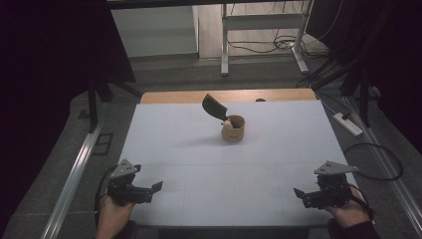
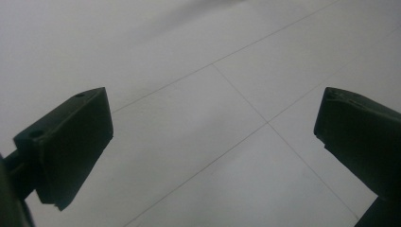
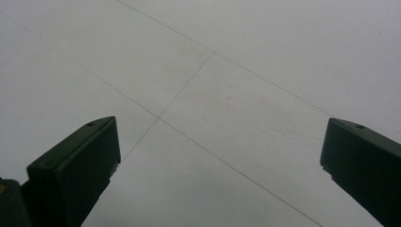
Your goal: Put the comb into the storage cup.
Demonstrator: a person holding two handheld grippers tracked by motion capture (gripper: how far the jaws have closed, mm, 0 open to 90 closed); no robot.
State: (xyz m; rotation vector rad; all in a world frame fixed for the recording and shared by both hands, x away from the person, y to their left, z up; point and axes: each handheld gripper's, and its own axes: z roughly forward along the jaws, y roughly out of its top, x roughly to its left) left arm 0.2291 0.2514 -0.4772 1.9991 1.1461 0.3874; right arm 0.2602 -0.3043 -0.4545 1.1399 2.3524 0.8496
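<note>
Left gripper (image 1: 158, 187) at 7 o'clock, right gripper (image 1: 297, 192) at 5 o'clock, near the front edge of the table (image 1: 199, 149); jaws wide, empty. Wooden cup (image 1: 233, 127) at 12 o'clock, well apart, holding dark spatula (image 1: 214, 106).

A small tan wooden cup (image 1: 233, 128) stands upright at the far middle of the white surface (image 1: 174, 144), a dark spatula (image 1: 214, 107) leaning out of it.

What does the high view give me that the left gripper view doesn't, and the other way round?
High view alone: the tan cup with a dark scoop leaning out of it at mid-table, the right gripper, and the person's hands. Left gripper view alone: a close look between the left gripper jaws, set wide apart with nothing between them. Both: the white table and its thin seam lines.
</note>
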